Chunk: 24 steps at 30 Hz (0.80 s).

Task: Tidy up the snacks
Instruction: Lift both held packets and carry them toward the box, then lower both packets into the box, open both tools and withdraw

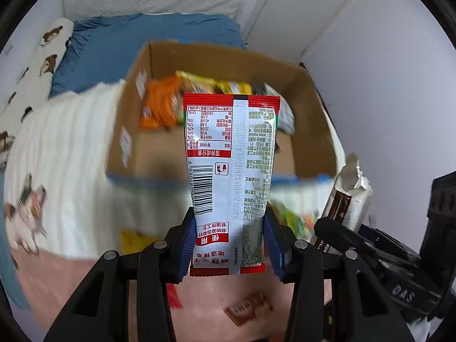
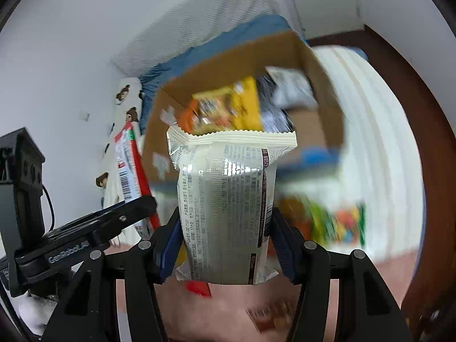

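Both grippers loaded, both packets held above the bed in front of the cardboard box (image 1: 159,57).

Left gripper (image 1: 230,245): blue pads clamped narrow on the lower part of a red-and-white snack packet (image 1: 230,154), back side facing the camera — barcode and nutrition table legible, printed text upside down. Most of the packet stands free above the pads.

Right gripper (image 2: 225,245): pads pressed on the sides of a cream-and-silver biscuit packet (image 2: 228,199), gripped low, crimped top edge uppermost. In the left wrist view the same packet shows at the right edge, just beside the red one.

Risks from here:
- Both packets are held by their lower ends only; glossy film could slide out of the pads during a quick swing, dropping short of the box.
- The two grippers sit close together. Entering the box side by side risks a finger-to-finger knock or one packet brushing the other loose.
- The tall free ends may catch the near box wall if brought in too low — bending or being pulled from the grip.

Containers: one open box on the white ribbed blanket (image 1: 71,142). Inside, standing in a row along the far side — orange packets (image 1: 159,105), yellow packets (image 1: 199,82), then dark and whitish ones, too blurred to name. Near half of the floor looks bare.

Loose on the pink sheet (image 1: 57,279) below: a brown packet (image 1: 248,310), plus colourful blurred items near the box.
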Tool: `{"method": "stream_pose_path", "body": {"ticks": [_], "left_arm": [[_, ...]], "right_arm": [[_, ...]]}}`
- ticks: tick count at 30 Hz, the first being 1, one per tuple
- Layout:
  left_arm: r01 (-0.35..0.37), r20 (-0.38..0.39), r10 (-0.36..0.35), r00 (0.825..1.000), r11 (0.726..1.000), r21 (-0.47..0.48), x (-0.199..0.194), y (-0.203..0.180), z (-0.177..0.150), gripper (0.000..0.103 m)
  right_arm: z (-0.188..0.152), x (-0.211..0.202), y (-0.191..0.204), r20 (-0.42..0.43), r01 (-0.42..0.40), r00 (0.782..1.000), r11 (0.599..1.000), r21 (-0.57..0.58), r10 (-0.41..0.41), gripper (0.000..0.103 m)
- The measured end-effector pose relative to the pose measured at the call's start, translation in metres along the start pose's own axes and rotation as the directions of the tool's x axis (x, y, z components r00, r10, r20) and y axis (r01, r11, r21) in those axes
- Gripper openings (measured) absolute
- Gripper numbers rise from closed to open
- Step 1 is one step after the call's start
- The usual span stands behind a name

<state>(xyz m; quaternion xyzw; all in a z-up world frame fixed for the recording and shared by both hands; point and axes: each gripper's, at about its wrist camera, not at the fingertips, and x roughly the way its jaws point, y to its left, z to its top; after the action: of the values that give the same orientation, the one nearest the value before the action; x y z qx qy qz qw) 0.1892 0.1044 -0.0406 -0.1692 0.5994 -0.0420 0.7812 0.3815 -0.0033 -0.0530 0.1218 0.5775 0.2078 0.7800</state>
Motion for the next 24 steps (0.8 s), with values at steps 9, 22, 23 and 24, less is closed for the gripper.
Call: {"method": "stream_pose_path", "body": {"ticks": [9, 22, 23, 24], "left_arm": [[-0.070, -0.083, 0.064, 0.994, 0.995, -0.071, 0.049, 0.035, 0.098, 0.042], [-0.086, -0.269, 0.047, 0.962, 0.987, -0.136, 0.133, 0.073, 0.118, 0.042], [-0.089, -0.273, 0.050, 0.961, 0.987, -0.133, 0.135, 0.073, 0.118, 0.043], [-0.098, -0.280, 0.060, 0.958, 0.988, -0.123, 0.138, 0.072, 0.117, 0.043]], "right_arm": [[0.092, 0.073, 0.038, -0.063, 0.047, 0.997, 0.997, -0.061, -0.051, 0.061], [0.107, 0.158, 0.033, -0.220, 0.058, 0.973, 0.996, -0.070, -0.073, 0.061], [0.107, 0.161, 0.033, -0.226, 0.059, 0.971, 0.996, -0.073, -0.074, 0.061], [0.107, 0.165, 0.032, -0.234, 0.060, 0.969, 0.995, -0.075, -0.076, 0.061]]}}
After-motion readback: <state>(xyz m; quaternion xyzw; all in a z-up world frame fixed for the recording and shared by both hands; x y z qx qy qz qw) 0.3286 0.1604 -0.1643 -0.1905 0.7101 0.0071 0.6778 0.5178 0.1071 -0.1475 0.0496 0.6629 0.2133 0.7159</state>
